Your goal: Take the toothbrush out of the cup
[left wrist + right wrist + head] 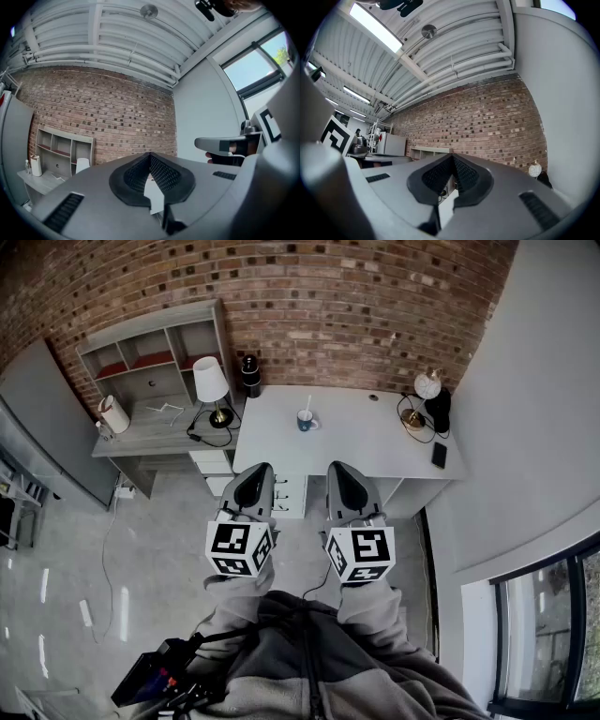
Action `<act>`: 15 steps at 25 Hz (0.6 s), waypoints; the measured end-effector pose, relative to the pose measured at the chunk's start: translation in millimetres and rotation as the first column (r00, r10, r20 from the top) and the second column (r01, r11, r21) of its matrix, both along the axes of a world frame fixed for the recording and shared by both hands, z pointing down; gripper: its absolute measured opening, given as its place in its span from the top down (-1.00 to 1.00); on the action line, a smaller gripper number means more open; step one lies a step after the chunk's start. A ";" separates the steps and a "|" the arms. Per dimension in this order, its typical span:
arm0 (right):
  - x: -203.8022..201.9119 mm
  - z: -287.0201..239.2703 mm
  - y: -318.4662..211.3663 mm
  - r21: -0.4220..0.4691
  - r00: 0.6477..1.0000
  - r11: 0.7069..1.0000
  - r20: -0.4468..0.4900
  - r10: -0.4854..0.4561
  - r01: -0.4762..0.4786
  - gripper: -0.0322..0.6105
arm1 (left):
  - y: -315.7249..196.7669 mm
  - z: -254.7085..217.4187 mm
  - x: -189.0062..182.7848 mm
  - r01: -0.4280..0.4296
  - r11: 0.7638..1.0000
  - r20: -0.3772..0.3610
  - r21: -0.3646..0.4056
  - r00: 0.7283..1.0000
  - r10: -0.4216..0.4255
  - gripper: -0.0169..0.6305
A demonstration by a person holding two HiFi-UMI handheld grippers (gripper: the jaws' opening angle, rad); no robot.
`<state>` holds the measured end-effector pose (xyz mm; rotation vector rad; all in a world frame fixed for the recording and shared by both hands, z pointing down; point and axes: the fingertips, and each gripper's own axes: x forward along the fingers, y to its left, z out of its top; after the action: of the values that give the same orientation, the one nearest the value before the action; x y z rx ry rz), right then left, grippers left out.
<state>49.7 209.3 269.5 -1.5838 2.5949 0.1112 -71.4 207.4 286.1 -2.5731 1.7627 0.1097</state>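
- Head view: the cup (305,424) stands on the white table (375,442) in the upper centre of the frame. The toothbrush (307,409) is in it, close to upright, with its long axis rising out of the rim. The left tongs (254,476) and right tongs (338,474) are side by side at mid-frame, well apart from the cup and both pointing toward the table. The cup lies straight ahead, between their two lines. The right tongs look slightly nearer, so I judge a forward reach from that side the shorter one.
- Left gripper view: the jaws meet at their tips with nothing between them. Past them are a brick wall (93,108) and a sliver of table. Neither cup nor toothbrush shows.
- Right gripper view: these jaws are also pressed together and empty, aimed at the brick wall. The cup is out of sight here too.
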 end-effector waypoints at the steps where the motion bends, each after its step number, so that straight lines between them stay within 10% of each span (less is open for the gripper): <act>1: 0.5 0.4 -0.8 -0.005 1.000 1.000 0.001 -0.002 0.002 0.90 | -0.8 -0.6 0.6 0.000 1.000 0.000 0.000 1.000 0.000 0.94; 15: 16.3 19.7 6.8 -0.031 0.998 0.999 -0.043 -0.039 0.037 0.89 | 2.4 17.1 32.7 -0.031 0.999 0.017 -0.040 0.999 0.031 0.94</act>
<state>66.0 216.1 289.2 -1.5577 2.6705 0.1053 -38.7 209.7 303.2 -2.6210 1.7372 0.0525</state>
